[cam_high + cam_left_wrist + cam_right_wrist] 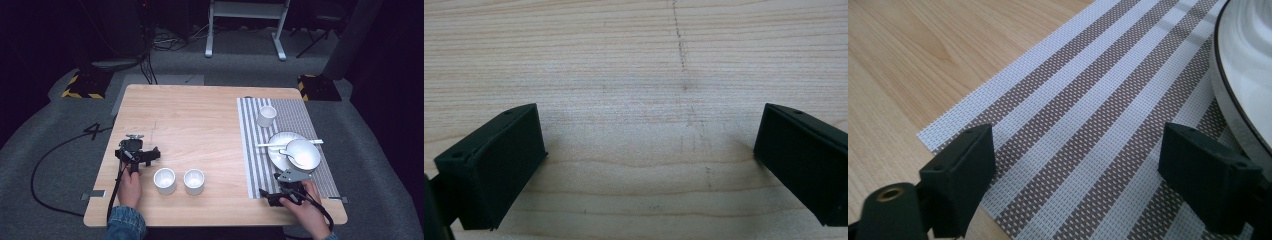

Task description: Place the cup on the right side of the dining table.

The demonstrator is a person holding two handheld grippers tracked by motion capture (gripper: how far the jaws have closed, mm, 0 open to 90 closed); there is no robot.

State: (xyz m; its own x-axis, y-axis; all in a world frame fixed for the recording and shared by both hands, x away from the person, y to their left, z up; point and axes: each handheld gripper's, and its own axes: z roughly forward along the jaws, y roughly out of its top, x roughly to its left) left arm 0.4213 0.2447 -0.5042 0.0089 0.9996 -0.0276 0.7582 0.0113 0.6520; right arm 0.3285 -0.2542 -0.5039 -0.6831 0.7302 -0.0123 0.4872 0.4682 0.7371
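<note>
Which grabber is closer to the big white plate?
The right one. The right gripper sits on the striped mat just in front of the plate. The left gripper is far across the table, beyond two white cups.

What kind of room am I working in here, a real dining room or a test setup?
Most likely a lab or recording studio: dark surroundings, hazard-striped floor blocks, loose cables on the grey floor, and a wooden table staged with a striped placemat and white cups.

A lab or recording studio is showing here: black curtains are hanging around the wooden table [200, 120], cables [165, 42] are trailing behind it, and hazard-striped weights [82, 85] are sitting beside it.
</note>
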